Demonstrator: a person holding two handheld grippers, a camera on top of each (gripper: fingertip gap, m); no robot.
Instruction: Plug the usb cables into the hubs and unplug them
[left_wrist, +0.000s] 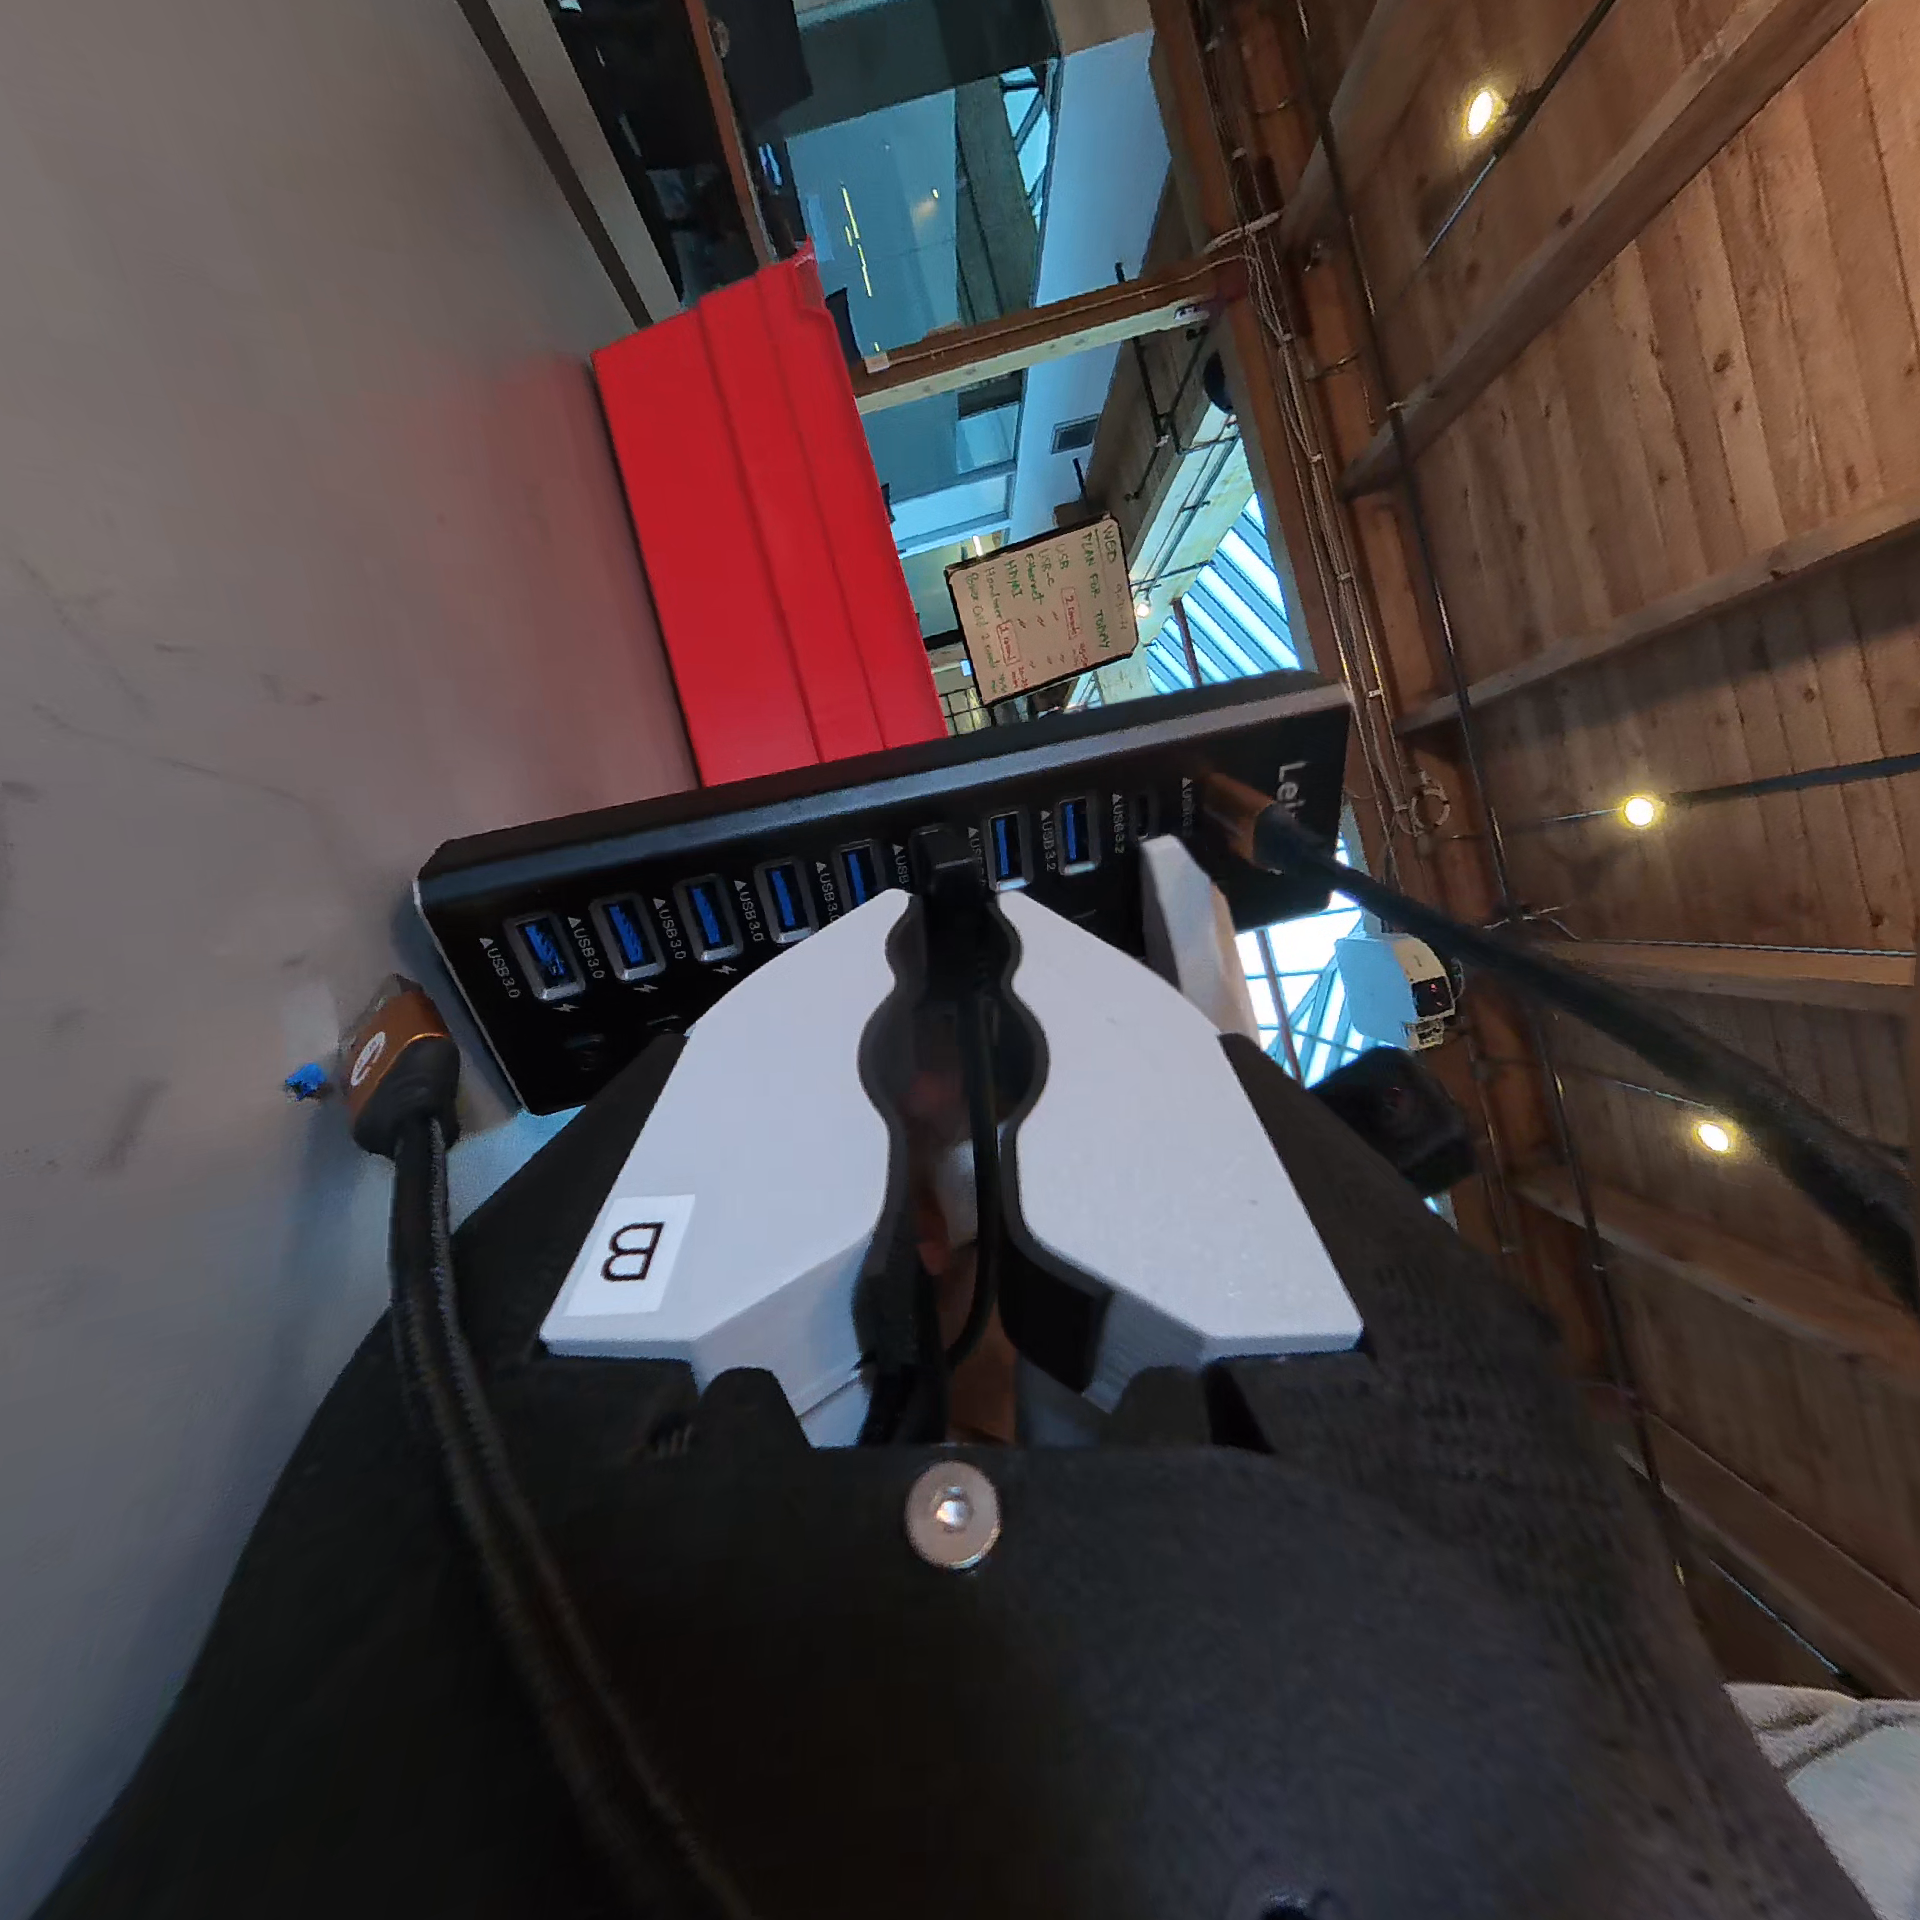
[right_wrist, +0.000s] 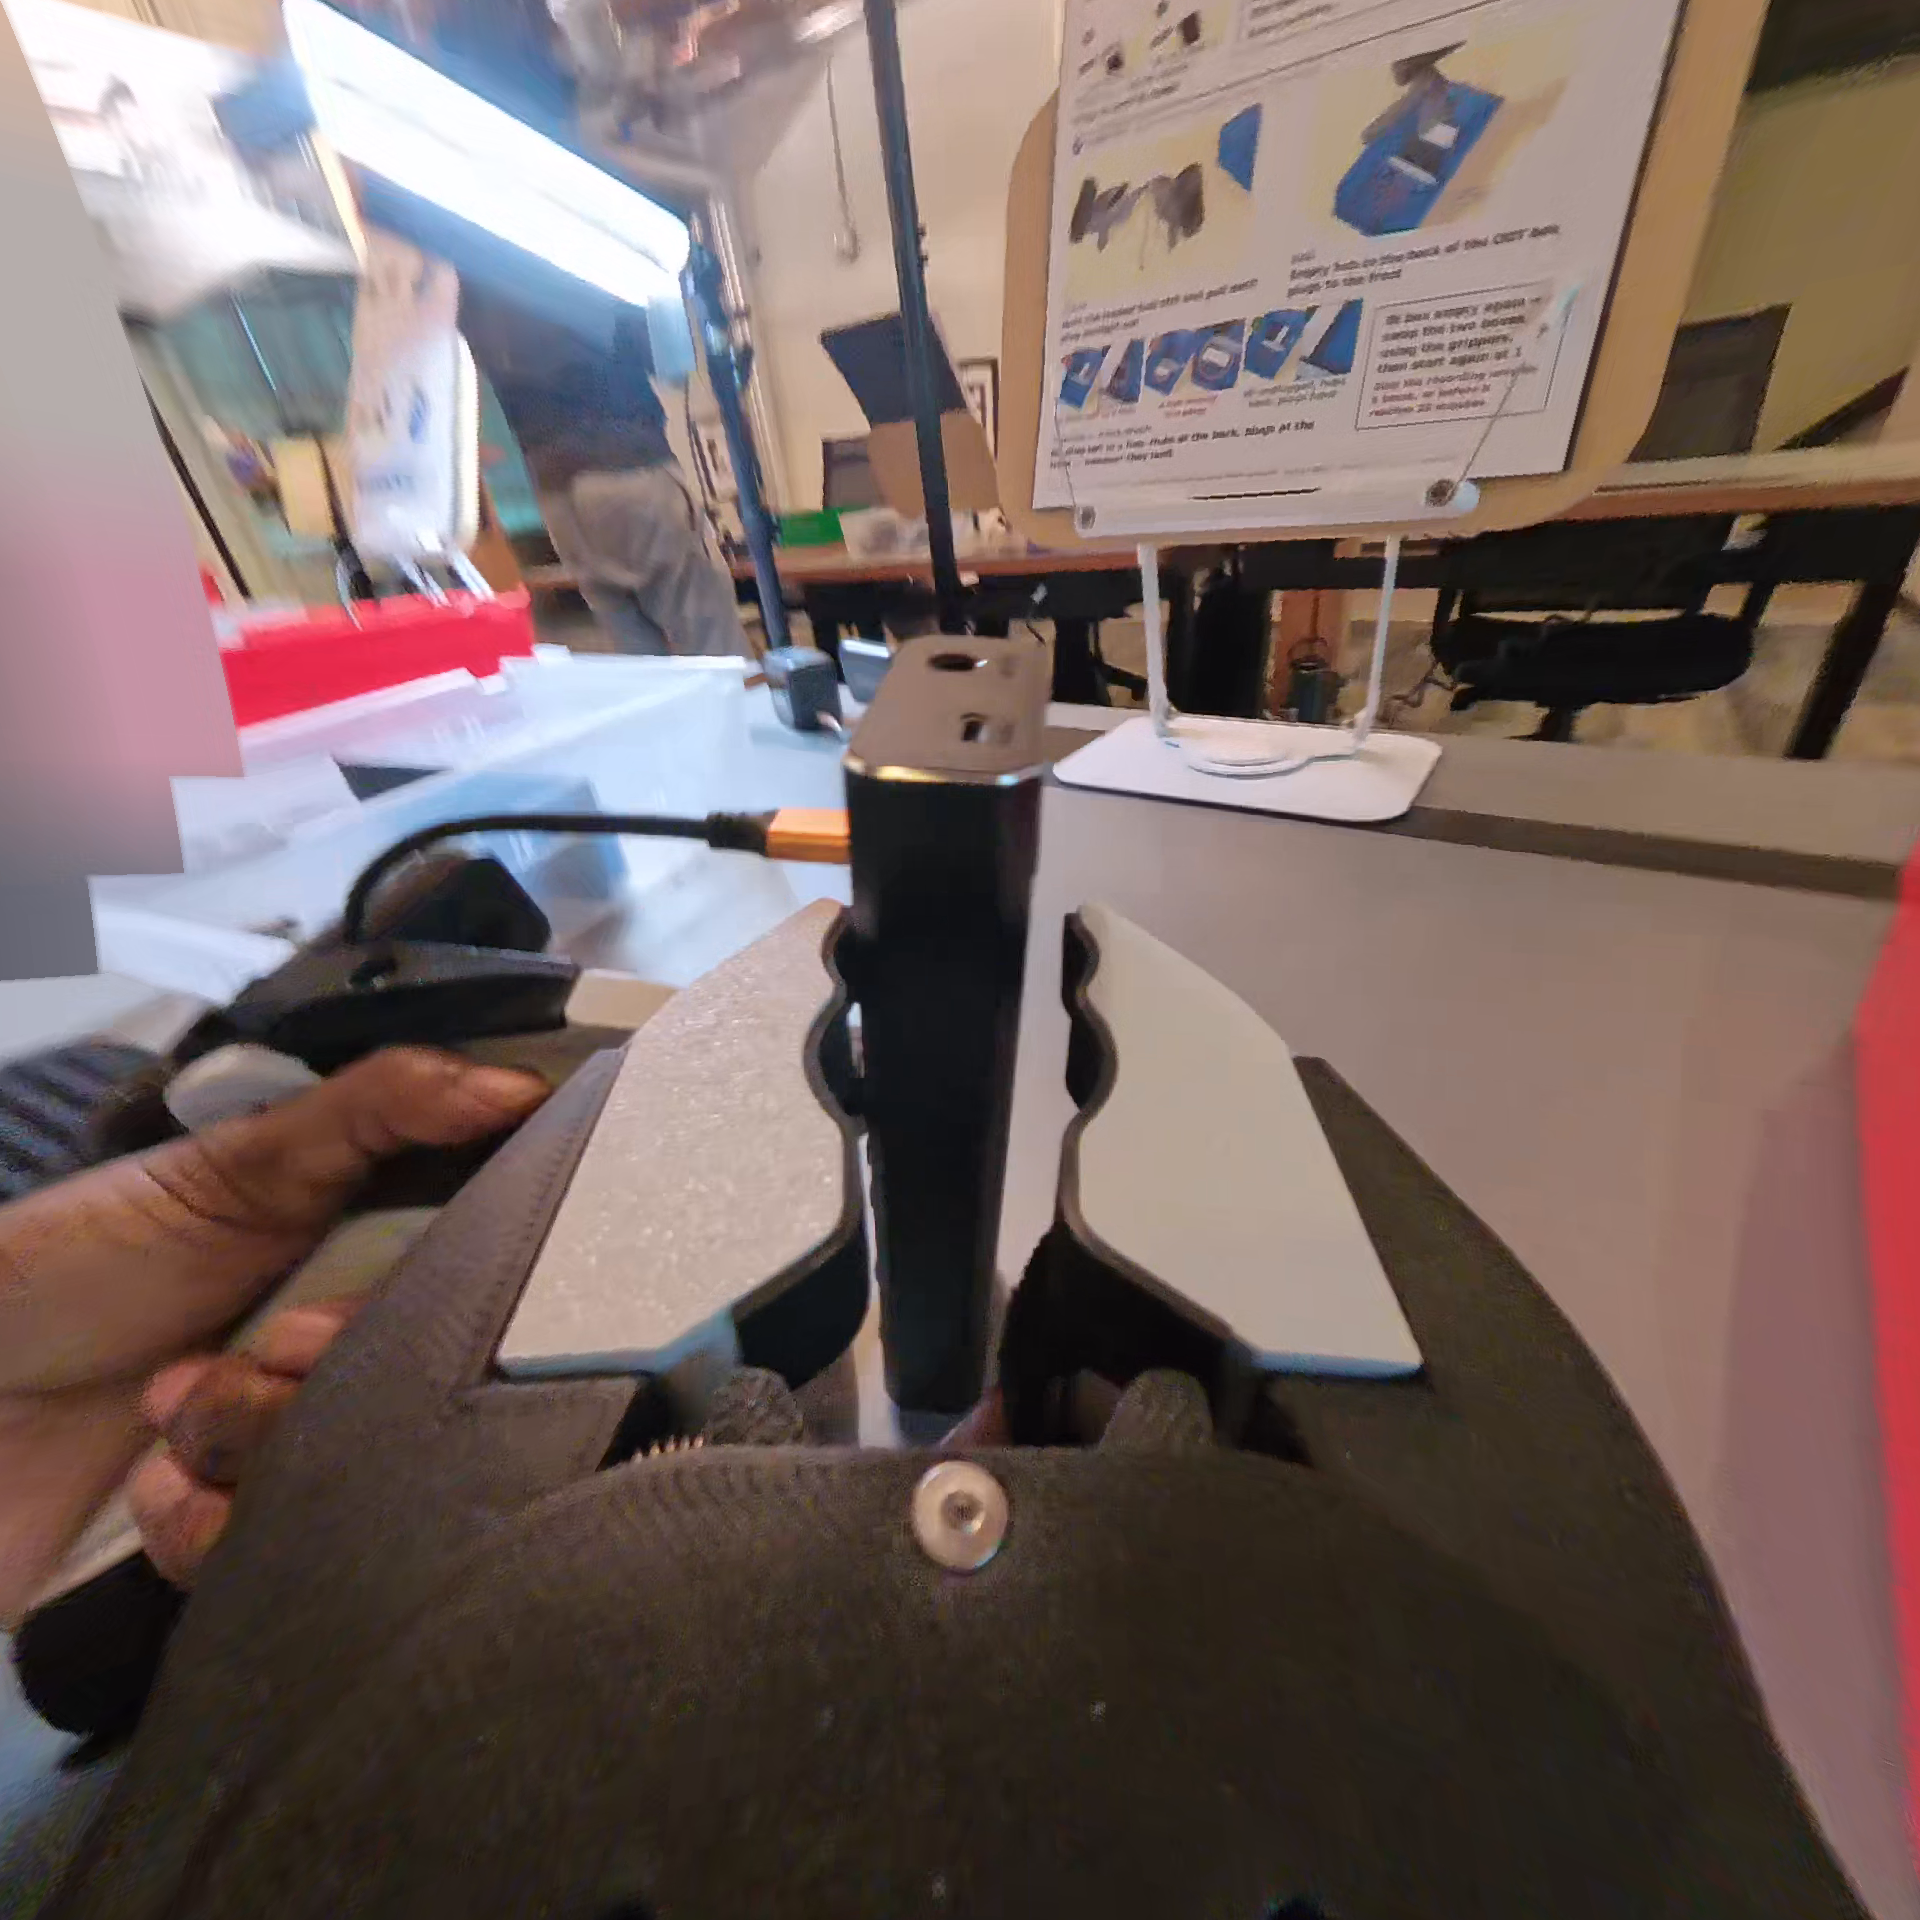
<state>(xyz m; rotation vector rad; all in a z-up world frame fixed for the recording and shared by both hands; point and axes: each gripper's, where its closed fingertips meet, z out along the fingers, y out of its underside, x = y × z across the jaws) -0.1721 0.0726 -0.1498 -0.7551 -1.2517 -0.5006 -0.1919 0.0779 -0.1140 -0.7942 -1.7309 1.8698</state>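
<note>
A long black USB hub (left_wrist: 727, 831) with a row of blue ports fills the middle of the left wrist view. My left gripper (left_wrist: 951, 894) is shut on a black USB plug (left_wrist: 940, 857), which sits at a port in the middle of the row. Its thin cable runs back between the fingers. An orange plug (left_wrist: 1242, 810) sits in a port near the hub's far end. A loose orange-and-black plug (left_wrist: 400, 1049) lies beside the hub's near end. In the right wrist view my right gripper (right_wrist: 951, 925) is closed around the hub (right_wrist: 940, 1039), which stands on edge; the orange plug (right_wrist: 808, 834) enters its left side.
A red box (left_wrist: 769, 540) stands behind the hub on the grey table (right_wrist: 1455, 1039). A document stand (right_wrist: 1309, 260) on a white base (right_wrist: 1247, 769) is at the back. Clear plastic bins (right_wrist: 520, 727) lie to the left. A hand (right_wrist: 260, 1195) holds the other gripper. A person (right_wrist: 634, 540) stands far off. There is about 4 cm between the tips of the two grippers.
</note>
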